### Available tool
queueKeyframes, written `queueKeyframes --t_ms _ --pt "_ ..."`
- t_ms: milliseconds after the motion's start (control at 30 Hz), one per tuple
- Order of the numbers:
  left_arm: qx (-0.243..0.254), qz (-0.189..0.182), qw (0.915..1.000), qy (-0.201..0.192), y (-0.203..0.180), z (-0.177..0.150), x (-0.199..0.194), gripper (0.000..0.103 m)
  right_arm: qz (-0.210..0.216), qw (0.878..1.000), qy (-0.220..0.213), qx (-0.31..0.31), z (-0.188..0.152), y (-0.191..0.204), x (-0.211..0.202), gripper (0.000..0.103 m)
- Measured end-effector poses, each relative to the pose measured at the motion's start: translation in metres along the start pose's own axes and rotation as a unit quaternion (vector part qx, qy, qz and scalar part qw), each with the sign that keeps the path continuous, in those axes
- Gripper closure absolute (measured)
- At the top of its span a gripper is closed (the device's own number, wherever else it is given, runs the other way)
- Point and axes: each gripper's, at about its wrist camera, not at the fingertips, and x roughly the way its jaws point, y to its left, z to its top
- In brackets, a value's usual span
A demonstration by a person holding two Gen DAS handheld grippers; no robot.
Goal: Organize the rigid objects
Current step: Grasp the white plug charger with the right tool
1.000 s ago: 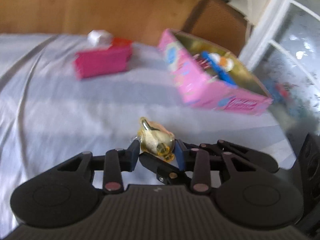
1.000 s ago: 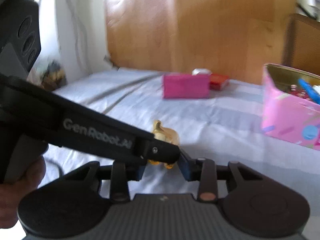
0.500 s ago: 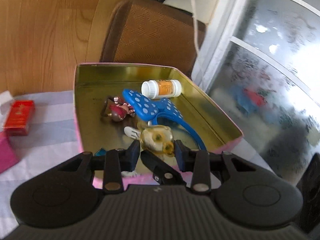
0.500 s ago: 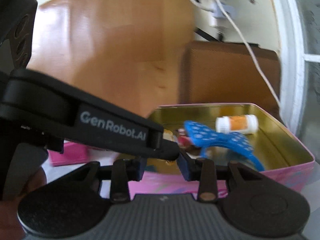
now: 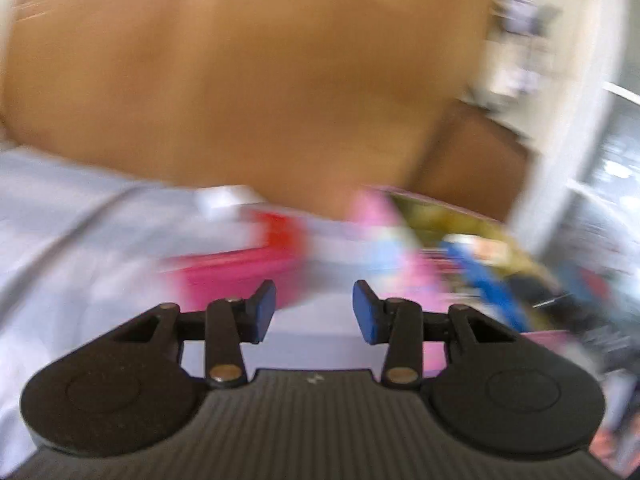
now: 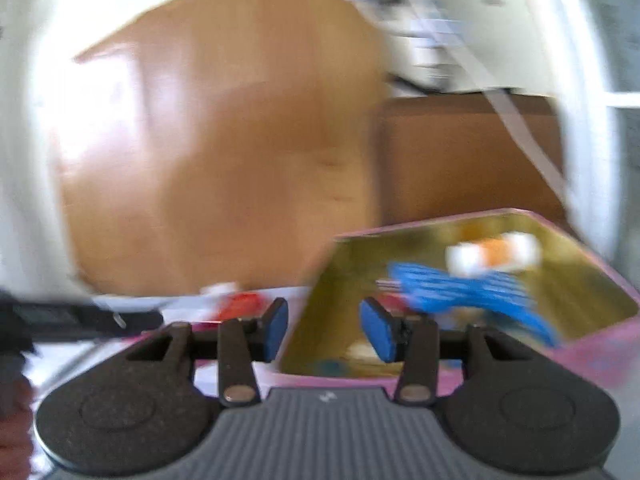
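Both views are pretty blurry. Left gripper [image 5: 314, 312] and right gripper [image 6: 323, 330] have just been opening, nothing between either. Pink tin [image 6: 616, 344] sits at 2 o'clock of the right one, blue toy [image 6: 460, 288] inside.

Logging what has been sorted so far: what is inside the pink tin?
Inside the pink tin lie a blue spotted bow and a white bottle with an orange label. Something red shows beside the bow, too blurred to name. The right tongs' fingers cover the tin's near floor.

Pink tin [image 6: 600, 344] contents motion-smeared, right edge cut off; pink box [image 5: 240, 276] blurred beyond detail.
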Motion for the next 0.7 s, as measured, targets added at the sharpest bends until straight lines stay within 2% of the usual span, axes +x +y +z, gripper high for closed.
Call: queueKeyframes --t_ms 100,200,300,367,433,533,600,667,700 --pt "-0.047 0.042 0.9977 0.027 0.046 -0.007 0.003 0.058 0.082 0.996 0.034 -0.018 0.008 0.045 0.030 0.062" --pt "-0.079 0.042 0.9953 0.039 0.068 -0.004 0.005 0.058 0.094 0.992 0.081 -0.020 0.016 0.076 0.083 0.063" --pt "-0.082 0.054 0.9946 0.031 0.076 0.008 0.006 0.053 0.066 0.991 0.116 0.001 0.032 0.086 0.144 0.063" --pt "-0.082 0.055 0.9949 0.020 0.080 0.015 0.009 0.053 0.030 0.991 0.126 -0.008 0.048 0.094 0.184 0.062" --pt "-0.086 0.060 0.9944 0.011 0.085 0.016 0.014 0.053 0.012 0.988 0.150 -0.022 0.061 0.101 0.222 0.060" --pt "-0.100 0.066 0.9927 0.012 0.096 0.006 0.023 0.053 0.039 0.976 0.212 -0.039 0.066 0.116 0.277 0.051" --pt "-0.098 0.072 0.9920 0.035 0.101 0.001 0.031 0.054 0.026 0.970 0.236 -0.057 0.061 0.126 0.311 0.044" --pt "-0.094 0.076 0.9923 0.027 0.103 0.004 0.030 0.053 0.012 0.960 0.270 -0.068 0.051 0.131 0.341 0.043" --pt "-0.097 0.083 0.9916 0.021 0.106 0.006 0.029 0.053 0.001 0.956 0.286 -0.070 0.045 0.132 0.355 0.047"
